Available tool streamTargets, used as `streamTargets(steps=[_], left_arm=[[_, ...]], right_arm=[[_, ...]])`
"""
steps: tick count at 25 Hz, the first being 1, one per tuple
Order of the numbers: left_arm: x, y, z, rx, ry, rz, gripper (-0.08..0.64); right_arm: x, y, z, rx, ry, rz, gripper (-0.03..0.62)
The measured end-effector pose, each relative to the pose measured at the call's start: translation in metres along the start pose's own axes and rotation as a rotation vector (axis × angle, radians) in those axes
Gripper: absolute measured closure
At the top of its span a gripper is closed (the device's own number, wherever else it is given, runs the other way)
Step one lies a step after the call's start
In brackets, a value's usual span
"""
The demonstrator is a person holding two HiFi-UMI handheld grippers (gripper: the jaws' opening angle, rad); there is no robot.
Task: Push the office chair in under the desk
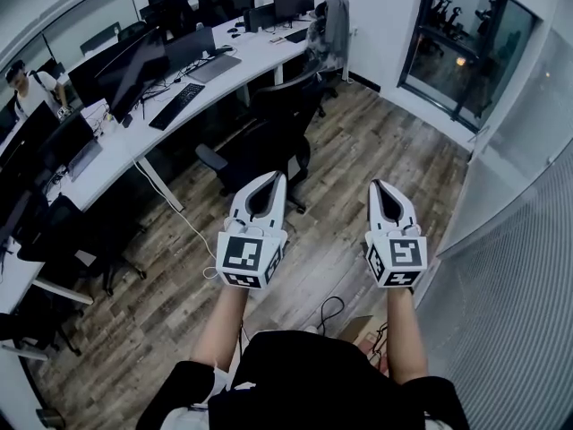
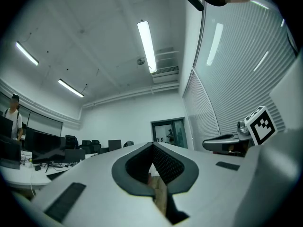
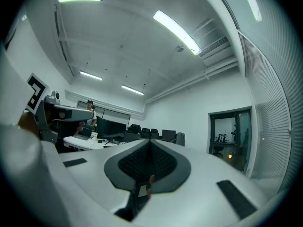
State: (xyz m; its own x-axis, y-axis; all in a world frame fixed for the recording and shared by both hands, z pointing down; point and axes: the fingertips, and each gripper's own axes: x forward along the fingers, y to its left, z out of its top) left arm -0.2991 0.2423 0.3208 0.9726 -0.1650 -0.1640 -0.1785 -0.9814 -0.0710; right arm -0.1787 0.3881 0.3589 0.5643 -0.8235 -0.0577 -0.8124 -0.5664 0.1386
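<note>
Office chair (image 1: 279,119) standing out from the white desk (image 1: 235,61), left gripper (image 1: 271,182) and right gripper (image 1: 382,189) side by side over the wood floor (image 1: 376,150), both jaws clenched on nothing.

Head view steeply down, gripper views level, sharing desk (image 1: 242,56)

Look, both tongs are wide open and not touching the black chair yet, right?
Not quite. Both tongs are shut, not wide open: the left and right gripper views show the left tongs and the right tongs with jaws together and nothing between. The rest holds: in the head view they are not touching the black chair yet.
</note>
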Motion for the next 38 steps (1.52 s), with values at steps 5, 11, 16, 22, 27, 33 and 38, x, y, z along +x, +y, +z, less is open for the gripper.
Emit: streamTargets(steps=[5,11,16,22,27,33,38], left_arm=[[0.013,-0.021,-0.003,0.008,0.004,0.004,0.549],[0.025,-0.023,-0.011,0.012,0.022,0.019,0.549],[0.042,-0.022,-0.017,0.007,0.021,0.025,0.549],[0.072,-0.005,-0.026,0.003,0.019,0.025,0.549],[0.109,0.009,-0.039,-0.008,0.019,0.025,0.549],[0.163,0.038,-0.05,-0.004,0.03,0.024,0.549],[0.21,0.071,-0.062,-0.003,0.046,0.033,0.549]], right_arm=[[-0.002,-0.016,-0.008,-0.002,0.0,0.027,0.569],[0.007,-0.026,-0.018,0.013,0.005,0.042,0.569],[0.02,-0.035,-0.025,0.004,0.015,0.053,0.569],[0.052,-0.045,-0.029,0.001,0.01,0.052,0.569],[0.085,-0.058,-0.041,-0.006,0.023,0.057,0.569],[0.147,-0.076,-0.046,-0.001,0.025,0.061,0.569],[0.205,-0.086,-0.055,0.018,0.034,0.071,0.569]])
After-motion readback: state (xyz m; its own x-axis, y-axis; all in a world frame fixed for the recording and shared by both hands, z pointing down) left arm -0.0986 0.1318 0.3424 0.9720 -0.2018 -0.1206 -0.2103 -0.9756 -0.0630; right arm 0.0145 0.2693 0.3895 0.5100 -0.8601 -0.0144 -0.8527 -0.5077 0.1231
